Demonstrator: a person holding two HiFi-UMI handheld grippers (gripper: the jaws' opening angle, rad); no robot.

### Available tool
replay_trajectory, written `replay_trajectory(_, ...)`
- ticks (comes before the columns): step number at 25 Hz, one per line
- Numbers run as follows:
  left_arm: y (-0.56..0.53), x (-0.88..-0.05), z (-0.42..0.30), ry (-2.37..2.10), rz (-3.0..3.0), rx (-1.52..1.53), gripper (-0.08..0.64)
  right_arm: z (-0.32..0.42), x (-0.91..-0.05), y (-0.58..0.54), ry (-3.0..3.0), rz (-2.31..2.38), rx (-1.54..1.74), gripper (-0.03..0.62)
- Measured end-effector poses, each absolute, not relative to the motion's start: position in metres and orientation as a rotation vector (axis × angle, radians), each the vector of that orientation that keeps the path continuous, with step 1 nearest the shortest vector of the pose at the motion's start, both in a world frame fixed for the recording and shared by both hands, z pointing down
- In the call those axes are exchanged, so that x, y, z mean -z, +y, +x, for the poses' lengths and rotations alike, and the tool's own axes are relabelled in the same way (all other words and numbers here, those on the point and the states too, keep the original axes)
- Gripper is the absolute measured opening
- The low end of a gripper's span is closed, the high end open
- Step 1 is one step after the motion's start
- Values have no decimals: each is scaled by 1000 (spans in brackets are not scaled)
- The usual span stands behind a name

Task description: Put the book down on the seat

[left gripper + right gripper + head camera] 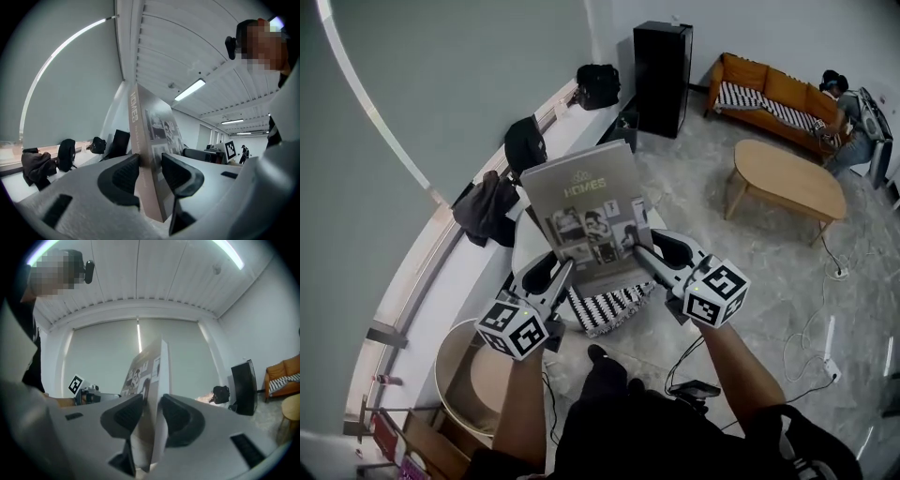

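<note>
I hold a large grey book (586, 211) with "HOMES" on its cover upright in the air, a gripper on each lower corner. My left gripper (561, 279) is shut on its lower left edge; in the left gripper view the pads squeeze the spine of the book (151, 126) at the left gripper (150, 171). My right gripper (643, 260) is shut on the lower right edge, where the pads clamp the book (151, 366) at the right gripper (152, 411). Below the book stands a white round seat with a black-and-white striped cushion (605, 305).
Dark bags (525, 142) and a jacket (487, 208) lie on the window ledge at the left. A black cabinet (662, 75), an oval wooden table (787, 178) and an orange sofa (769, 92) with a person (851, 120) stand farther off. A round wooden stool (473, 370) is near my left.
</note>
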State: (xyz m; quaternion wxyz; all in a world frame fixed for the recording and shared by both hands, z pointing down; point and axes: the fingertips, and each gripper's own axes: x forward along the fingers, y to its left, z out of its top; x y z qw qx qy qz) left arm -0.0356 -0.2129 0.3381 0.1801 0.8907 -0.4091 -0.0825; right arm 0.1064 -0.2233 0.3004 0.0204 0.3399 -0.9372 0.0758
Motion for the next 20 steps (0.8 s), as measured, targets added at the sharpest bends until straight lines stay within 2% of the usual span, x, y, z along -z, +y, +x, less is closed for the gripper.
replay_trajectory(20,-242,-451,-9,-1114,2245,103,161,126,-399,-272,-2749,982,-531,144)
